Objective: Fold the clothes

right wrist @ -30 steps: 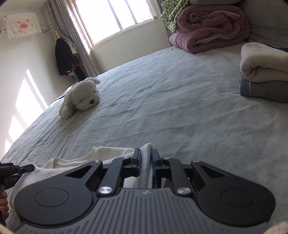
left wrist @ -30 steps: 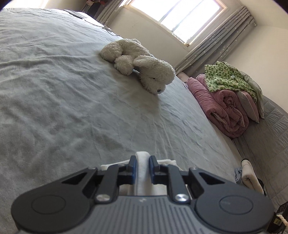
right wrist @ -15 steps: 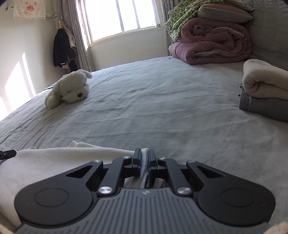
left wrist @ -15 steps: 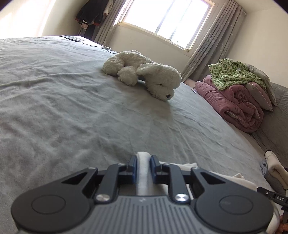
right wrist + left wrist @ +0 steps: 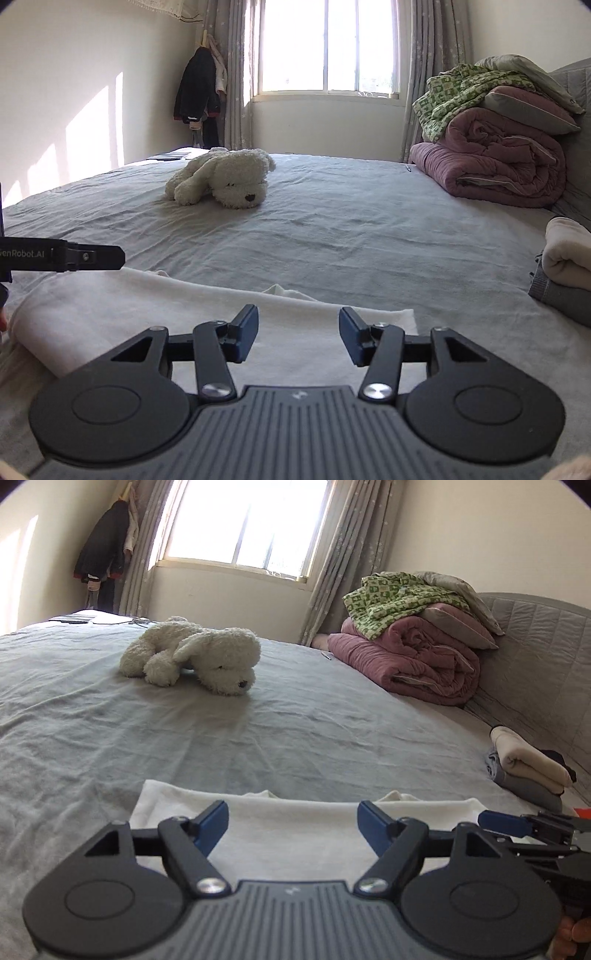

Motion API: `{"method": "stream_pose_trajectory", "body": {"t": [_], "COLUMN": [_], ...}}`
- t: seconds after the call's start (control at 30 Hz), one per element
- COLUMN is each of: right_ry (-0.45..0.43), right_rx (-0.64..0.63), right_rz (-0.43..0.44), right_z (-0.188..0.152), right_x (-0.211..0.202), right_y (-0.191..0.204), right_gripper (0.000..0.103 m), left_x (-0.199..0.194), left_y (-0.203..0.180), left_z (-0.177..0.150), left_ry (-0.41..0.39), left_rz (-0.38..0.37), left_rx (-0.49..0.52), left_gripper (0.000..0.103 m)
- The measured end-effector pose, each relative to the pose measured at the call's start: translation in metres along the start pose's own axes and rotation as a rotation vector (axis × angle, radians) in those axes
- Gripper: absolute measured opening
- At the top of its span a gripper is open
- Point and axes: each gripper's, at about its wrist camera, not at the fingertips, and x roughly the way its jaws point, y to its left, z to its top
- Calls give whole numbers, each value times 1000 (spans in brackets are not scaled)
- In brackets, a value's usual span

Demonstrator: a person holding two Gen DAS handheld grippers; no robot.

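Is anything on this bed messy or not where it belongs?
Mostly tidy. The cream garment lies flat, but two small bits of cloth poke out past its far edge. The green patterned blanket is bunched loosely atop the folded pink quilt. A plush dog lies flopped mid-bed.

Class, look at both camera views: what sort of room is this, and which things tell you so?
Most likely a bedroom: a wide bed with a grey sheet, folded quilts stacked by the headboard, and a stuffed dog lying on it.

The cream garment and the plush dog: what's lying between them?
Nothing: only bare, wrinkled grey bedsheet separates the cream garment from the plush dog, clearest in the right wrist view.
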Motion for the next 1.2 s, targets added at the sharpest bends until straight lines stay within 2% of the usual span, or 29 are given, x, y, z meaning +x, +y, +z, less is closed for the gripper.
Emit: {"method": "stream_pose_trajectory", "body": {"t": [0.07,0.23,0.3,0.4,0.5,0.6,0.73,0.87,1.03,1.1,1.2], "right_ry": [33,54,48,30,14,2,27,83,77,76,100], "right_rx": [-44,14,28,44,48,45,-38,-72,-28,-20,35], "right_rz": [6,-30,-21,13,1,48,105,88,93,89,137], "right_z": [-7,-11,-14,-15,-11,-5,-5,-14,-20,-20,-18], "right_x": [5,1,-4,-17,-27,-33,-31,-27,-43,-51,-64], "right_y": [7,-28,-42,-49,-42,-27,5,4,-23,-27,-33], "right_gripper": [53,52,47,46,52,52,52,52,52,55,66], "left_x": [7,-8,-15,-29,-32,-31,-30,-38,-67,-76,-84], "left_y": [4,34,44,55,48,37,22,29,63,77,96], "left_z": [-8,-5,-4,-1,-2,-6,-11,-18,-13,-14,-20], "left_ry": [54,50,54,43,63,93,132,137,127,140,177], "left_rz": [12,-19,-31,-25,-80,-141,-217,-196,-230,-246,-284], "left_rx": [15,2,7,-25,-39,-28,-10,41,-85,-181,-368], "left_gripper": [75,66,62,62,60,60,60,59,59,60,66]}}
